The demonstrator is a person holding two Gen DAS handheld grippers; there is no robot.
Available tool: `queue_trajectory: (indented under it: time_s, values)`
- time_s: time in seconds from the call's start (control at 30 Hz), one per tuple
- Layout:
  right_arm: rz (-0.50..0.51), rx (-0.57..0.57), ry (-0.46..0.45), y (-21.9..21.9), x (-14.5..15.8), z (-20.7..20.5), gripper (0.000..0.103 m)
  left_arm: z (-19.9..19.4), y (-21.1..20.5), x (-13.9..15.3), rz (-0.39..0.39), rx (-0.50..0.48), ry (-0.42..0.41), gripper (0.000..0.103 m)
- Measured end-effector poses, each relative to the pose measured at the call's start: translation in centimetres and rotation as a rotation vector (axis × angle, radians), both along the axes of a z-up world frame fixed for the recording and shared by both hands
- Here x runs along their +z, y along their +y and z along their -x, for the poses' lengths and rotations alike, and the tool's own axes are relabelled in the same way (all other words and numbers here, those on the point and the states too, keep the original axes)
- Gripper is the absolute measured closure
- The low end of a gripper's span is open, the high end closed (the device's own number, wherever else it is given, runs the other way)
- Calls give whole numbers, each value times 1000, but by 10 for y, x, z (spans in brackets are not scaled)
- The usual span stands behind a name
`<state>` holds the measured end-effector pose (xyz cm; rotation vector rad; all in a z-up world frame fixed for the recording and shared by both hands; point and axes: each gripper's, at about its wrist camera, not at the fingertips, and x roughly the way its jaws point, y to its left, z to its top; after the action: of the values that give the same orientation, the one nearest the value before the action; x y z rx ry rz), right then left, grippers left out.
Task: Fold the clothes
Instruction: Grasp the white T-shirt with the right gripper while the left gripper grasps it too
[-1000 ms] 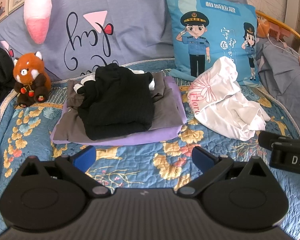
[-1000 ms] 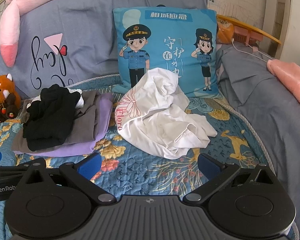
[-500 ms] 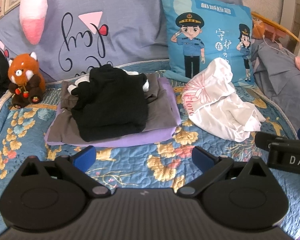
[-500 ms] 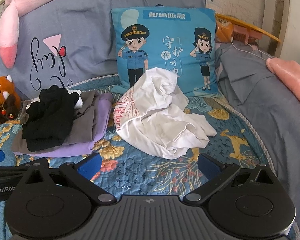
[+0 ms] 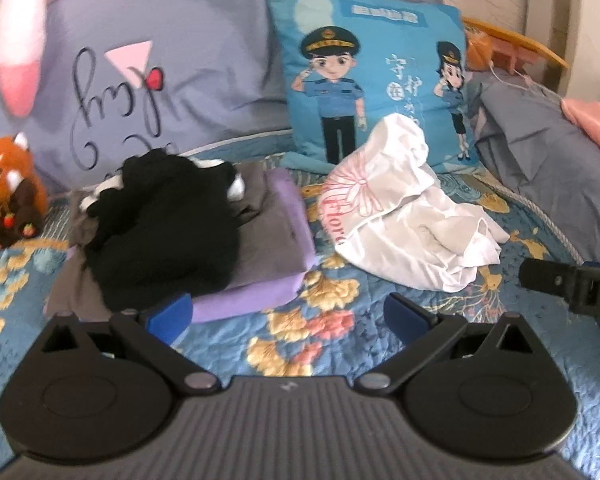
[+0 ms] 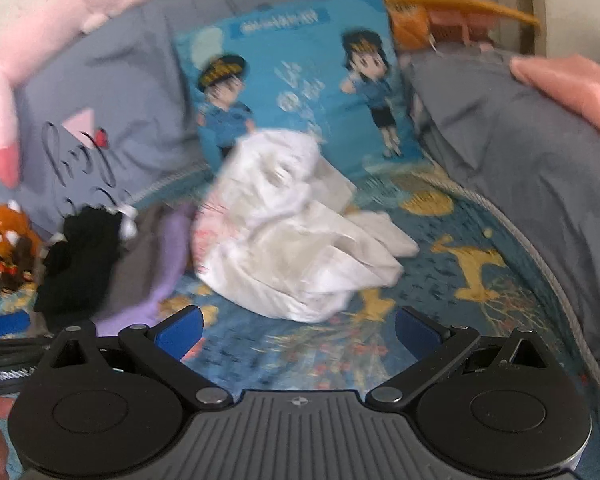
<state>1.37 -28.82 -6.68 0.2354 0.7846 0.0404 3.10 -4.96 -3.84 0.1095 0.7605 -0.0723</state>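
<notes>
Right wrist: bare quilt (image 6: pixel 440 280) borders white garment (image 6: pixel 300 236).

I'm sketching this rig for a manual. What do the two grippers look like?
Both match: the left gripper and right gripper have a ribbed dark grey body, two round black discs, black linkage arms with silver pivots, and blue fingers. The left one's side reads "GenRobot"; the right's lettering is cut off.

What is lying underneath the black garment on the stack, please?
Under the black garment lies a folded grey garment, and beneath that a purple one, all on the floral quilt. Anything further inside the stack is covered.
</notes>
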Motion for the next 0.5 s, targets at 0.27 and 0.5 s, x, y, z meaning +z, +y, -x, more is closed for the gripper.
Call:
queue_trajectory:
  time_s: [0.27,0.5]
  values:
    - [226,19,-27,-23,-30,-30,1,-48,-56,-28,-67,-199,-81,0]
    - [184,118,-77,-28,-55,-51,23,-89,-72,-56,-54,-354,-113,0]
